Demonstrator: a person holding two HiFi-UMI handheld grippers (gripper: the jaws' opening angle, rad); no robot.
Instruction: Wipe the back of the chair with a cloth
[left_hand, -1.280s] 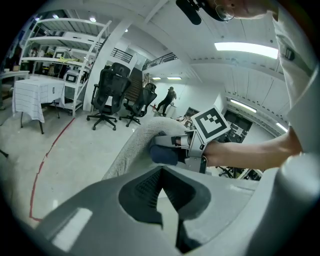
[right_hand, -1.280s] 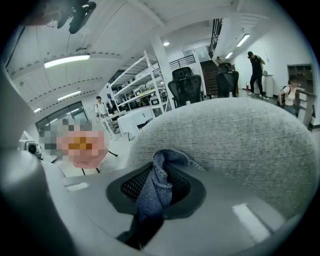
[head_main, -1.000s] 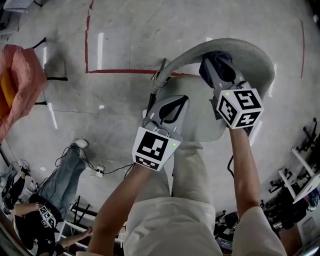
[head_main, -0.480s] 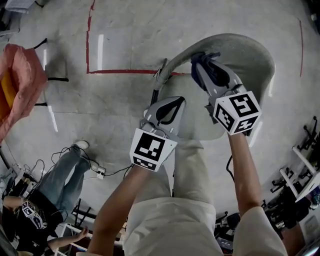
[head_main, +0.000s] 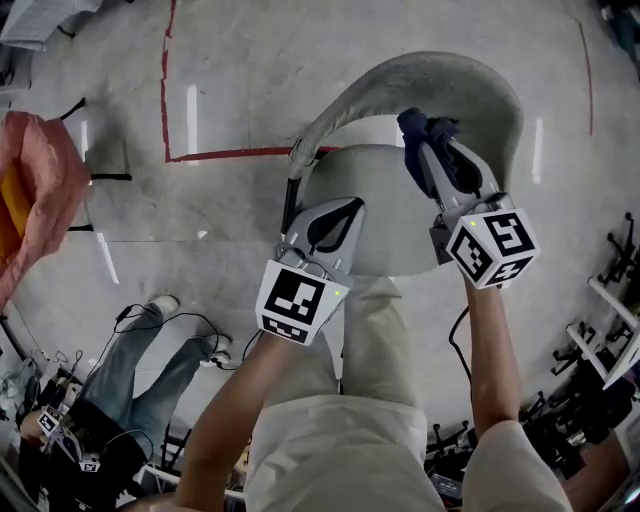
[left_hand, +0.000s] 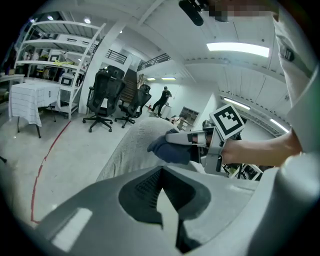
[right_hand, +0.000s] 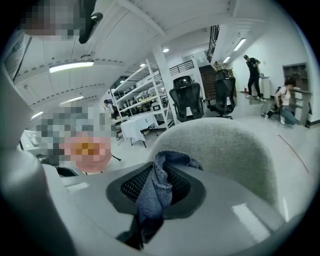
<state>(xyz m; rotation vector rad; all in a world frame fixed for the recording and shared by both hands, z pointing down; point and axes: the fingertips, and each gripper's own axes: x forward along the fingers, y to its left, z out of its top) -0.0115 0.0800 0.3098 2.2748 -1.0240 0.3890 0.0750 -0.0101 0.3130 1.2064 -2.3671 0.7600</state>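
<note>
Far left, a crumpled salmon-pink sheet with a yellow patch (head_main: 40, 180) lies on the grey floor, and a red tape line (head_main: 170, 100) runs beside it; neither is part of the job. The left gripper (head_main: 350, 207) hangs over the near left part of the seat with its jaws together on nothing and is not touching the chair. The grey fabric-covered chair with a curved back (head_main: 450, 85) stands just ahead of the person's legs, back on the far side. On the right, the right gripper (head_main: 425, 150) is clamped on a bunched dark blue knit cloth (head_main: 428, 128). The cloth wad pokes past the jaw tips and sits against the inner face of the chair back, near its middle; contact looks likely. Wiping looks under way. The fabric shows no wet or clean streaks, so how much is wiped can't be told; the left and right ends and the outer face probably remain.
</note>
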